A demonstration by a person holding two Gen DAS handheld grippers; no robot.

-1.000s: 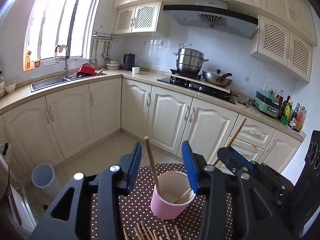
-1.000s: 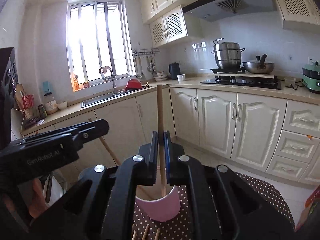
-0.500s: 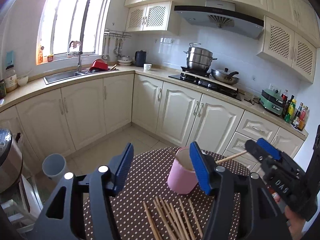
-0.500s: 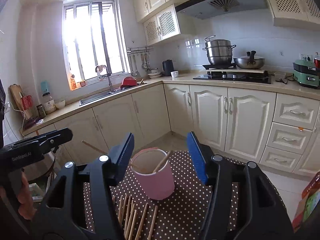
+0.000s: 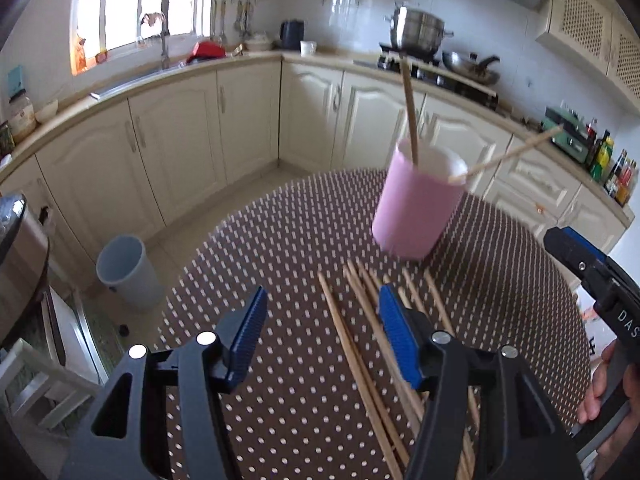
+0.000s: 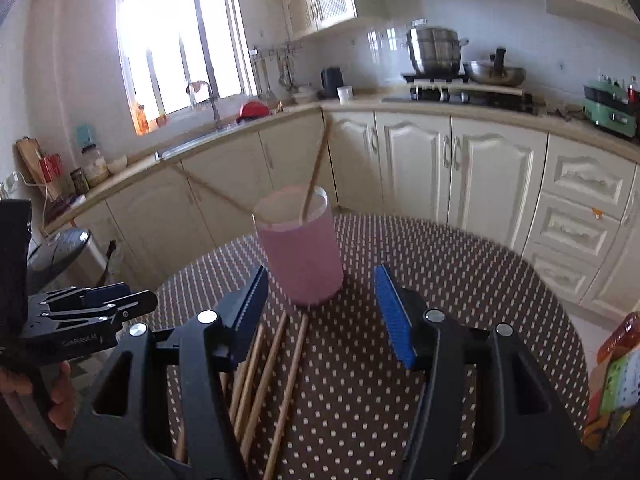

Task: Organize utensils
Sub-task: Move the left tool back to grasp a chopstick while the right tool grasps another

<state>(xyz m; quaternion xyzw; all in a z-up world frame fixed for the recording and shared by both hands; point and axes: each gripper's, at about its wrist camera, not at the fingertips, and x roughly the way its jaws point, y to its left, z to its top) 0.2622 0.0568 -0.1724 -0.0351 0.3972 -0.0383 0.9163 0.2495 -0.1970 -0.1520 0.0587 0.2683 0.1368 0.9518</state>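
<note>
While both grippers hang over the dotted table, two chopsticks already stand in the pink cup, the landmark here.

Left wrist view: left gripper is released, jaws apart, nothing between the pads but air; its jaws have just been opening. It points down at the loose chopsticks lying flat on the near side of the cup, their far tips almost at its base. I count about seven loose sticks, though the right finger hides part of the bundle, so that is a rough count. One cup stick stands near upright, the other leans far out to the right over the rim. Right gripper sits right of the cup, also near side.

Right wrist view: right gripper is released too, having just let go, with nothing between the pads. Cup is straight ahead, just beyond the fingertips. Four or so loose sticks show under the left finger, the rest hidden.

Step in hand, as I judge it: fetch the next stick. Go for the outermost one, close across its middle, lift clear of the neighbours, then drop it tip first inside the rim.
</note>
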